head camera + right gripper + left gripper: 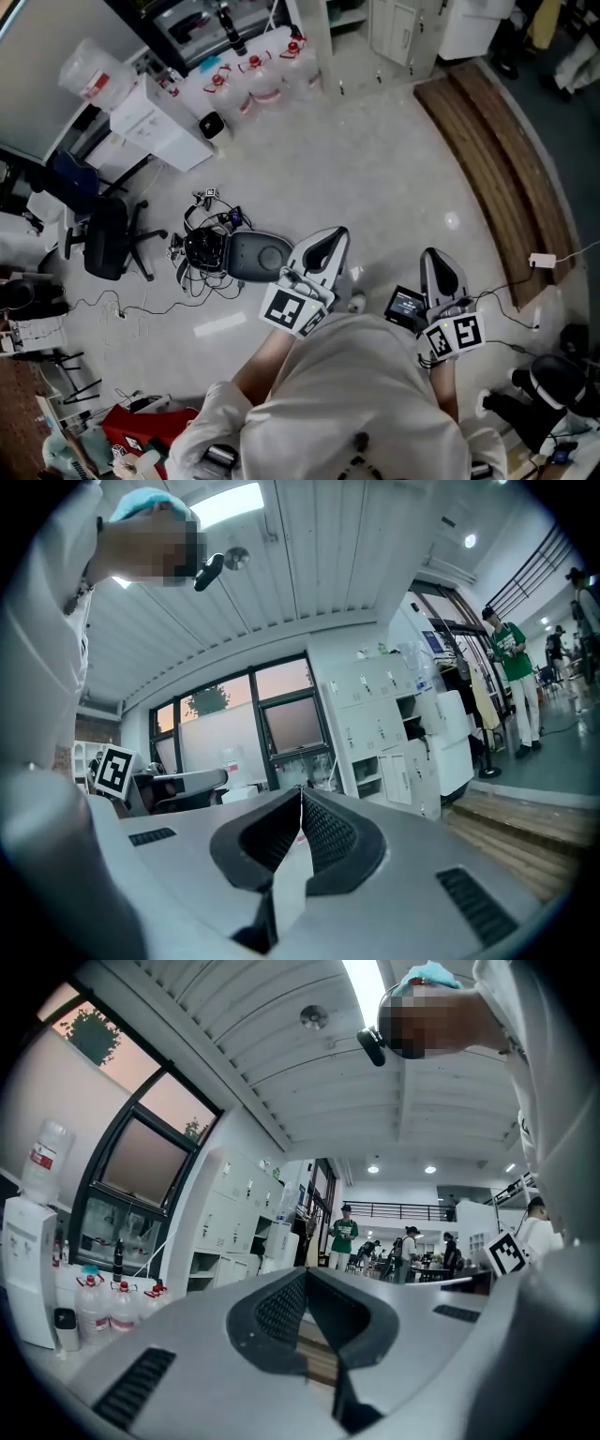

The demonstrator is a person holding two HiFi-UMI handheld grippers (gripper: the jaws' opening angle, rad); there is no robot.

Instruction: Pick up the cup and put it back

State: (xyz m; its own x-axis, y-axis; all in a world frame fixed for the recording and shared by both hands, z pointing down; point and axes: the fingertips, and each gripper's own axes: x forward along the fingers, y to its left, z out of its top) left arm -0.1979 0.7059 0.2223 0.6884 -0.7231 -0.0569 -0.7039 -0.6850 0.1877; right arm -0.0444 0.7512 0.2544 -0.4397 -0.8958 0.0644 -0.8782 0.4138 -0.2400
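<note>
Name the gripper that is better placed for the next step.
Neither yet. The left gripper and the right gripper are both shut and empty, side by side over the floor, and no cup shows in any view.

This looks like an open office or lab workspace. There is a polished pale floor (pixel 375 178), a black swivel chair (pixel 108 239) at left and a water dispenser (pixel 159 127) with spare jugs (pixel 258 75) at the top. White lockers (pixel 234 1208) line a wall, and people (pixel 412 1251) gather round desks far back.
</note>
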